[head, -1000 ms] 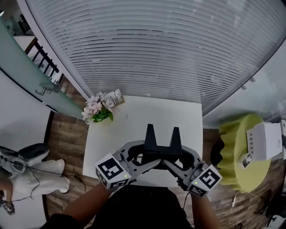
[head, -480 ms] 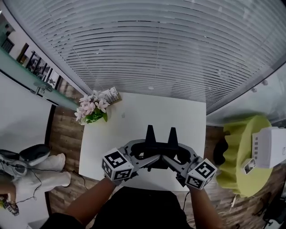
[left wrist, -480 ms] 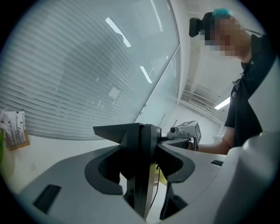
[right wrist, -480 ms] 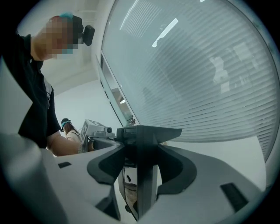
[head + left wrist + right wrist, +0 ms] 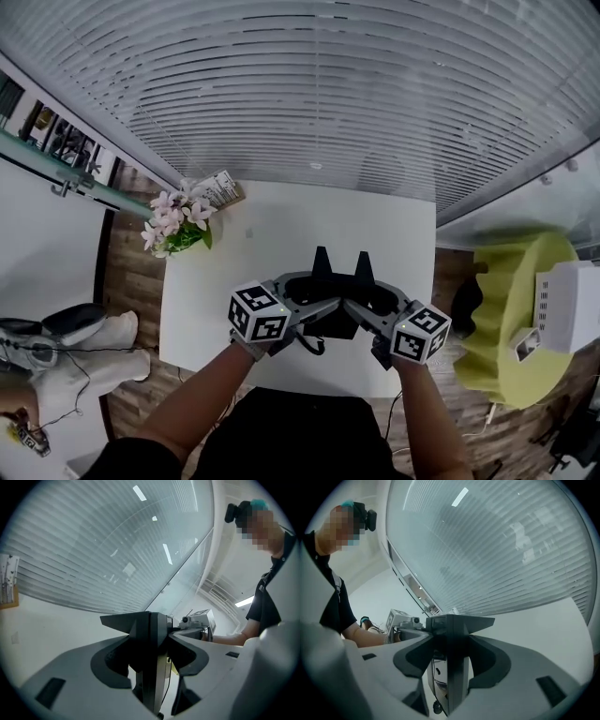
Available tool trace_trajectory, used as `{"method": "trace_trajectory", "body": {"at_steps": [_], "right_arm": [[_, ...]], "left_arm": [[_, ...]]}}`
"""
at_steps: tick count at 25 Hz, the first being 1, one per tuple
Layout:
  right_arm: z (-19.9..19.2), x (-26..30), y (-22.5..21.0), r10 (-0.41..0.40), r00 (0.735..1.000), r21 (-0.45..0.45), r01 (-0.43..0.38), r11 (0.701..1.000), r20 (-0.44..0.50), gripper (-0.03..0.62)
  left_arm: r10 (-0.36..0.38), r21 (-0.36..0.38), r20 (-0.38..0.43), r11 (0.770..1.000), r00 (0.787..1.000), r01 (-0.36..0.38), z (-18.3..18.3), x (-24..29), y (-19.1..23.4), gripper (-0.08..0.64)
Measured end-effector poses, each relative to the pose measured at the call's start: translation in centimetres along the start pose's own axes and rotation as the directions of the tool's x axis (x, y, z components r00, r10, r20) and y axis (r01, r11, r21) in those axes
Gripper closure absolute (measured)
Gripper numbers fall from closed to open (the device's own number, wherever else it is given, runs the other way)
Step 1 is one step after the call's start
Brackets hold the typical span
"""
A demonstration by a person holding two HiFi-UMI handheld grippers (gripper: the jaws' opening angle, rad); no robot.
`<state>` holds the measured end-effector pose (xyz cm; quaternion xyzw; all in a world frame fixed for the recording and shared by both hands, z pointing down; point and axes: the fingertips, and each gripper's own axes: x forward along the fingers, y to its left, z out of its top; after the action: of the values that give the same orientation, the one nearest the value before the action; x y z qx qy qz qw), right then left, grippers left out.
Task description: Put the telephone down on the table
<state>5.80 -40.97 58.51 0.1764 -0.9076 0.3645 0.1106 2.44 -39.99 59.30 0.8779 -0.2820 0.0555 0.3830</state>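
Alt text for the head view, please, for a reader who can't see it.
The left gripper and right gripper clamp a black telephone between them over a white table. Pink flowers sit at its far left corner.

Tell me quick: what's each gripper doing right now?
Left gripper: closed on the black telephone, gripping its left side.
Right gripper: closed on the same telephone, gripping its right side.
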Motion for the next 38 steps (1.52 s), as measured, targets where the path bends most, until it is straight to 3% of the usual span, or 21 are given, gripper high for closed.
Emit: {"method": "trace_trajectory", "body": {"at_steps": [8, 13, 27, 34, 38], "right_arm": [[-2.0, 1.9, -5.3, -0.006, 0.998, 0.094, 0.013, 0.996, -0.066, 0.345], [-3.3, 3.2, -8.1, 0.016, 0.995, 0.141, -0.001, 0.990, -0.104, 0.347], [-4.8, 6.1, -12.5, 0.030, 0.989, 0.247, 0.006, 0.969, -0.144, 0.345], [-4.9, 6.3, -12.6, 0.044, 0.989, 0.244, -0.009, 0.970, -0.139, 0.345], [-4.7, 6.2, -12.8, 0.025, 0.989, 0.203, 0.006, 0.979, -0.145, 0.345]], "left_arm": [[-0.001, -0.124, -0.035, 0.992, 0.999, -0.003, -2.2, 3.4, 4.6, 0.316], [0.020, -0.131, -0.068, 0.991, 0.997, -0.028, -2.5, 4.8, 6.9, 0.316], [0.029, -0.281, -0.061, 0.959, 0.998, -0.045, -4.2, 6.7, 11.7, 0.316], [0.028, -0.271, -0.045, 0.962, 0.999, -0.040, -4.6, 6.8, 12.1, 0.313], [0.082, -0.262, -0.055, 0.960, 0.995, -0.093, -4.8, 6.7, 12.5, 0.299]]}}
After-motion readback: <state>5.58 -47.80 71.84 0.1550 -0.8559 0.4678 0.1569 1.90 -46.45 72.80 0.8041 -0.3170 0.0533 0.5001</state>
